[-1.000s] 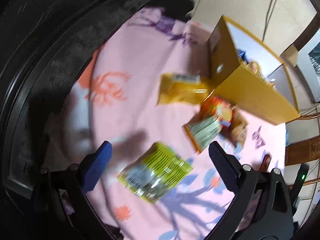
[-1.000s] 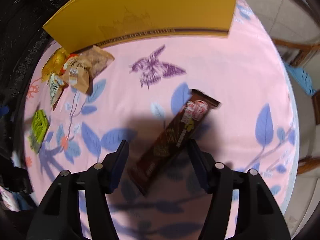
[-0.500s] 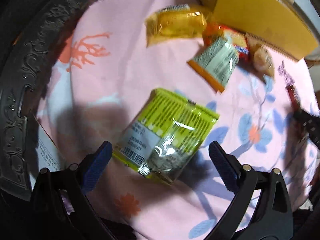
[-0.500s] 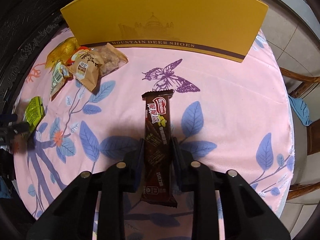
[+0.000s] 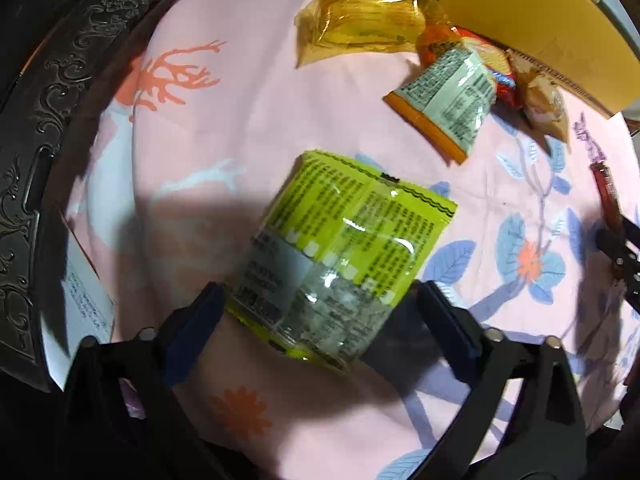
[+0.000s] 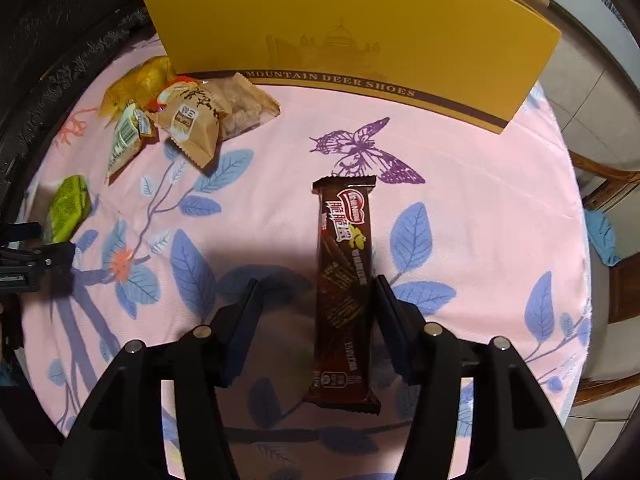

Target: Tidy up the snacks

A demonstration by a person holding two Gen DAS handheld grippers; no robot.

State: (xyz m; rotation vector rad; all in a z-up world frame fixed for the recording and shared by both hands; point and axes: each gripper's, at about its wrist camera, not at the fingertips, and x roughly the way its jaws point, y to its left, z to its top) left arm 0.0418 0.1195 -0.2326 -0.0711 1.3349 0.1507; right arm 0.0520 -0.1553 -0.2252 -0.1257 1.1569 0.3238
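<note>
A green snack packet (image 5: 344,248) lies on the pink floral cloth (image 5: 248,120), its lower half between the fingers of my left gripper (image 5: 318,288). The jaws are closing and the pads stand right at the packet's side edges; I see no squeeze on it. In the right wrist view a brown chocolate bar (image 6: 346,280) lies lengthwise between the fingers of my right gripper (image 6: 317,282). Those jaws are opening, the bar sits beside the right finger and well apart from the left one. The yellow shoe box (image 6: 352,28) stands at the cloth's far edge.
A yellow see-through packet (image 5: 364,24), an orange packet (image 5: 448,96) and a brown packet (image 6: 192,120) are heaped by the box's left corner. Dark carved wood (image 5: 40,120) rims the left side, with a white card (image 5: 80,300) on it. A wooden chair (image 6: 612,280) stands on the right.
My left gripper came down around the green packet and its jaws narrowed. My right gripper shut on the chocolate bar, turning it straight, then opened off it.
</note>
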